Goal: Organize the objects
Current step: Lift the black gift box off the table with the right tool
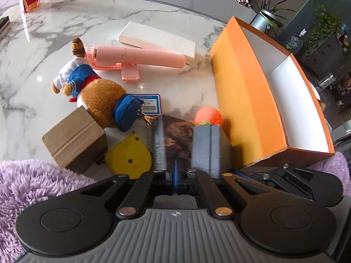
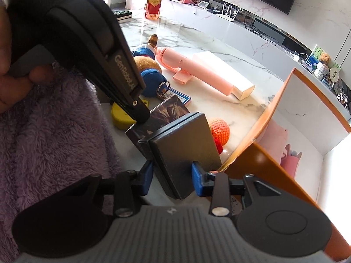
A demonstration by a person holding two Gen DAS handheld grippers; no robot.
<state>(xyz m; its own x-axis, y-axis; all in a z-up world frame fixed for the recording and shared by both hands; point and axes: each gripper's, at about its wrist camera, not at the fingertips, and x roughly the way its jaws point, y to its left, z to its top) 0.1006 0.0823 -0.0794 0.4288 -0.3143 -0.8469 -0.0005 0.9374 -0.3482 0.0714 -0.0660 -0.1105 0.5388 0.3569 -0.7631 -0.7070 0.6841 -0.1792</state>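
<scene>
the right gripper [image 2: 171, 175] is pinching a flat dark grey box [image 2: 184, 140]: its blue pads [image 2: 196, 178] sit against either face of the box, which stands on edge and tilts. the grey box is at the near edge of the marble table [image 1: 153, 15], just beside the near left corner of the open orange box [image 1: 241, 92].

the left gripper [image 1: 175, 168] has its fingers pressed together. in the right wrist view its tip rests at the near end of a slim dark picture-printed box [image 2: 169, 109], which lies touching the grey box on its left side. whether anything thin is caught between those fingers cannot be told.

an orange crochet ball [image 1: 208, 116] sits just behind the grey box, close to the orange box's left wall. left of the picture box lie a yellow tape measure [image 1: 129, 157] and a brown cardboard box [image 1: 74, 140], both near the table's near edge. a plush bear in a blue and white sailor outfit [image 1: 98, 96] lies behind them, partly over a blue and white card [image 1: 151, 104]. further toward the middle of the table a pink plastic device [image 1: 140, 57] leans on a flat white box [image 1: 160, 37]. pink items lie inside the orange box. a fluffy purple sleeve [image 2: 54, 131] fills the left of the right wrist view.
</scene>
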